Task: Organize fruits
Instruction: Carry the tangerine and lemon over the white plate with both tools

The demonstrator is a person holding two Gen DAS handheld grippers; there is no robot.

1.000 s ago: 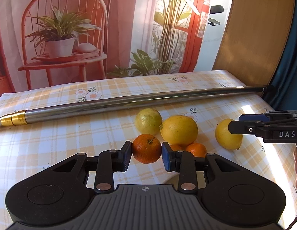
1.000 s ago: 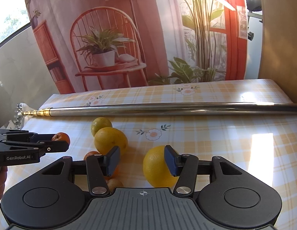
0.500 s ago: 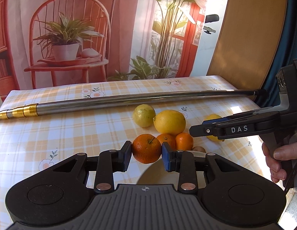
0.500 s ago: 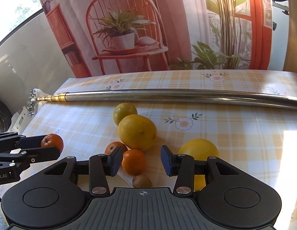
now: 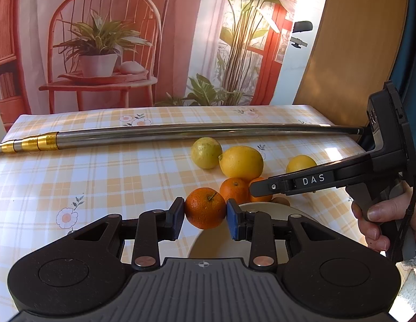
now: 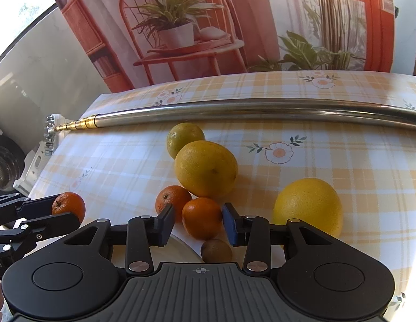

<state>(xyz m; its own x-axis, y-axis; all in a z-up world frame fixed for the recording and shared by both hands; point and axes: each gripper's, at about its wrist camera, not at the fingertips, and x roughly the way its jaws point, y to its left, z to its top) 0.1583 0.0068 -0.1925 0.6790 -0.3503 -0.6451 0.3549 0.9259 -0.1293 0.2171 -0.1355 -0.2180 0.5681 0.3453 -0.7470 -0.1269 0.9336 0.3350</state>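
My left gripper (image 5: 205, 212) is shut on a stemmed orange (image 5: 205, 208), held just above the near edge of a pale plate (image 5: 213, 244). The right wrist view shows that left gripper (image 6: 60, 212) at the far left with the orange (image 6: 69, 205). My right gripper (image 6: 198, 222) is open, its pads either side of a small tangerine (image 6: 202, 217) with thin gaps. Beside the tangerine lie another orange (image 6: 171, 198) and a kiwi (image 6: 216, 251). Further back are a big yellow citrus (image 6: 206, 169), a greenish one (image 6: 185, 138) and a yellow one (image 6: 307, 206) to the right.
A long steel pole (image 5: 181, 134) with a gold end lies across the checked tablecloth behind the fruit. A hand (image 5: 377, 222) grips the right gripper's handle at the right edge. The table ends at the left, with a printed backdrop behind.
My left gripper has drawn back toward the near side, still holding the orange. My right gripper has shifted left from the yellow citrus and now straddles the tangerine.
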